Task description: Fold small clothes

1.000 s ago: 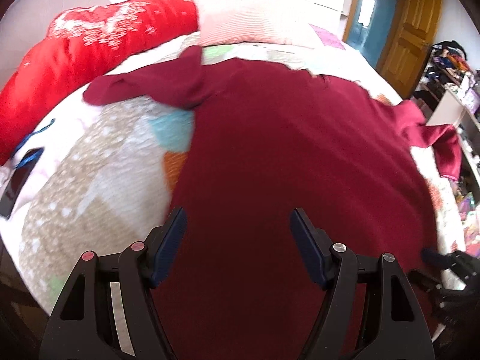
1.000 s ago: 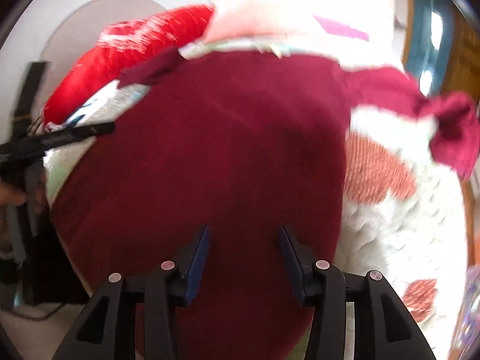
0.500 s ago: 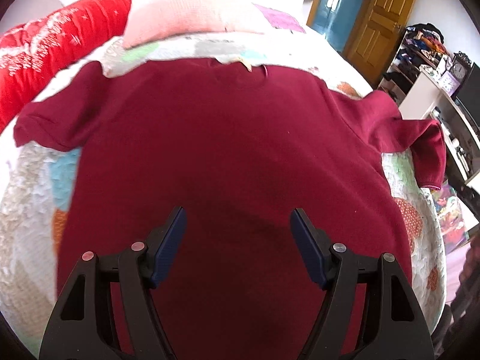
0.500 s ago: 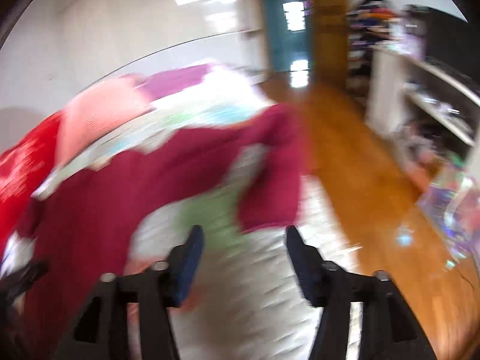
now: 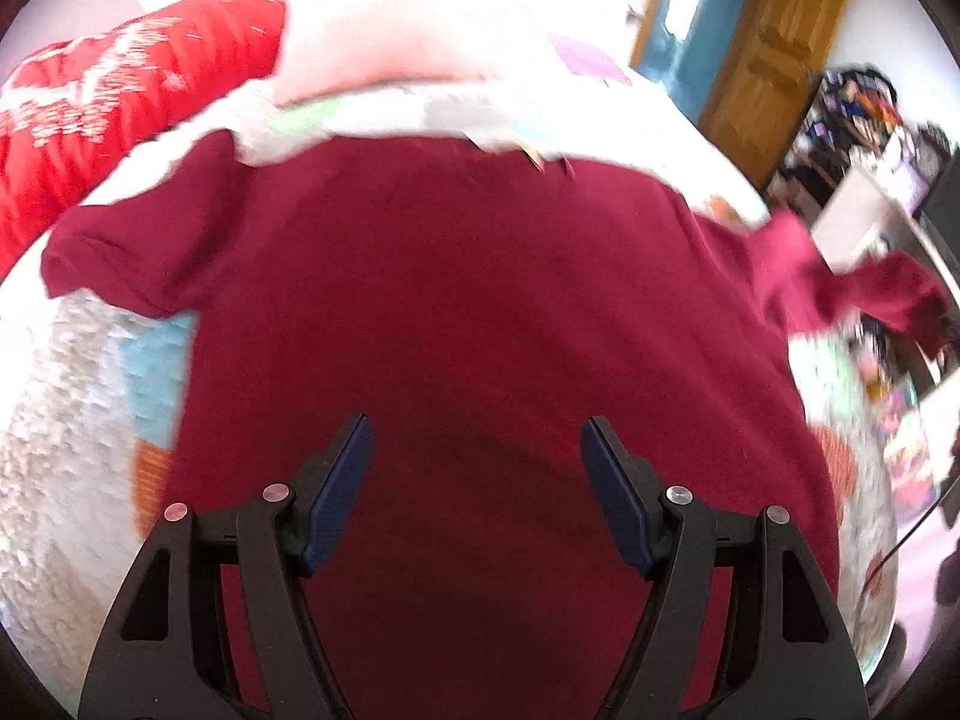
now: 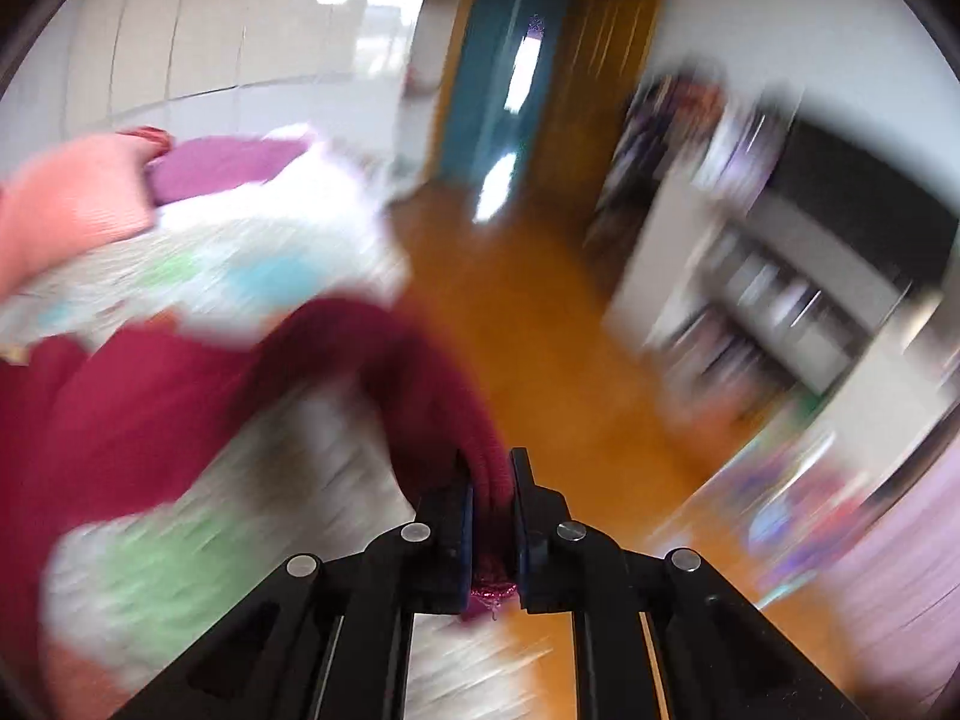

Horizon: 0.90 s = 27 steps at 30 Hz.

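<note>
fold barely begun | your right gripper (image 6: pixel 491 474) clamps the maroon shirt (image 5: pixel 480 312) sleeve (image 6: pixel 432 384), body flat on quilt (image 5: pixel 78 450) | left gripper (image 5: pixel 477 468) wide open above shirt, empty

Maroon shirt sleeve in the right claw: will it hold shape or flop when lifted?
Likely floppy: the maroon knit shirt sleeve bends and drapes away from the shut right claw. Probably light, since it is thin and the body lies flat on the patchwork quilt. Slip seems unlikely; the cuff is bunched between the pads.

Dark red shirt (image 5: pixel 480 312) spread flat on patterned bed quilt (image 5: pixel 72 420), right sleeve (image 6: pixel 432 396) lifted, bunched.
</note>
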Tool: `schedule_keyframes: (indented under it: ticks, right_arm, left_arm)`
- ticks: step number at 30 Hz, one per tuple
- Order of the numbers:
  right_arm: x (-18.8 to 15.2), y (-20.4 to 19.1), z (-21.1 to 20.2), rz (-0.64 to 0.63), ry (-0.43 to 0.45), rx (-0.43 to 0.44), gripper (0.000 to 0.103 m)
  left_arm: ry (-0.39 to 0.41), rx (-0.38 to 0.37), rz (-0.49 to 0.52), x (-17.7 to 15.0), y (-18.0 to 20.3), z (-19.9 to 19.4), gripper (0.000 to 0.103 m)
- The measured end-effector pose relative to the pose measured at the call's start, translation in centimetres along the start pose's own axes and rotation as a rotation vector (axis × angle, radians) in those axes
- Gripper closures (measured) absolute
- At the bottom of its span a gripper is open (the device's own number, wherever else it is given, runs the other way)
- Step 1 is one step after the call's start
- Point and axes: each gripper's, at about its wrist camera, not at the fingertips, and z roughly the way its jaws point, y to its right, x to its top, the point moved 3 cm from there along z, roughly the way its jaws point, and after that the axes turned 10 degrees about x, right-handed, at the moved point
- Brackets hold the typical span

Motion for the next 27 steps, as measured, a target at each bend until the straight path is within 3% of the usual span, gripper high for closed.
schedule_keyframes:
  ticks: [2,5,7,8,10,11,13,14,15,18,19,21,23,25,27]
  right_arm:
    - [3.1,-0.2,-2.4,-0.103,0.121,-0.101,0.094]
    - [8.0,-4.4,-7.6,-0.264,0.352,-0.096,0.094]
    - [9.8,-8.2,-9.6,-0.348,0.462,-0.039,0.094]
    - [10.4,-11.6,-11.1,-0.403,0.531,0.049,0.094]
    - [10.6,-17.3,-12.1,-0.464,0.577,0.197,0.094]
    - [10.4,-19.3,-12.1,-0.482,0.573,0.245,0.092]
    - [9.1,-24.7,-11.0,-0.506,0.491,0.425,0.086]
    - [8.2,-27.2,-9.9,-0.501,0.417,0.529,0.077]
    - [7.2,-29.7,-8.4,-0.495,0.317,0.640,0.075]
    - [5.0,-32.2,-6.0,-0.485,0.131,0.797,0.075]
    - [4.4,-32.0,-6.8,-0.464,0.129,0.814,0.075]
    - [4.3,-28.4,-7.3,-0.389,0.151,0.798,0.061]
    - [4.2,-24.1,-7.5,-0.296,0.169,0.741,0.036]
    - [3.8,-19.2,-7.2,-0.164,0.167,0.710,0.026]
    - [2.9,-14.8,-6.1,-0.040,0.105,0.710,0.026]
  left_arm:
    - [0.011,0.000,-0.048,0.7,-1.7,-0.4,0.031]
    - [0.037,-0.004,-0.129,1.6,-4.2,-1.2,0.031]
    - [0.060,0.000,-0.168,2.0,-5.5,-1.8,0.031]
    - [0.071,0.007,-0.183,2.2,-6.1,-2.1,0.031]
    - [0.080,0.020,-0.201,2.3,-6.9,-2.3,0.031]
    - [0.079,0.024,-0.204,2.2,-7.1,-2.4,0.031]
    - [0.071,0.027,-0.209,2.1,-7.4,-2.4,0.031]
    - [0.069,0.026,-0.206,2.0,-7.5,-2.4,0.031]
    - [0.069,0.027,-0.196,2.1,-7.4,-2.5,0.031]
    - [0.080,0.031,-0.166,2.4,-7.2,-2.4,0.031]
    - [0.078,0.023,-0.157,2.7,-7.1,-2.1,0.031]
    - [0.072,-0.009,-0.151,3.1,-6.6,-1.6,0.031]
    - [0.067,-0.051,-0.133,4.0,-5.3,-0.6,0.031]
    - [0.053,-0.083,-0.110,4.8,-3.8,0.8,0.030]
    - [0.015,-0.102,-0.094,5.5,-2.2,2.7,0.030]
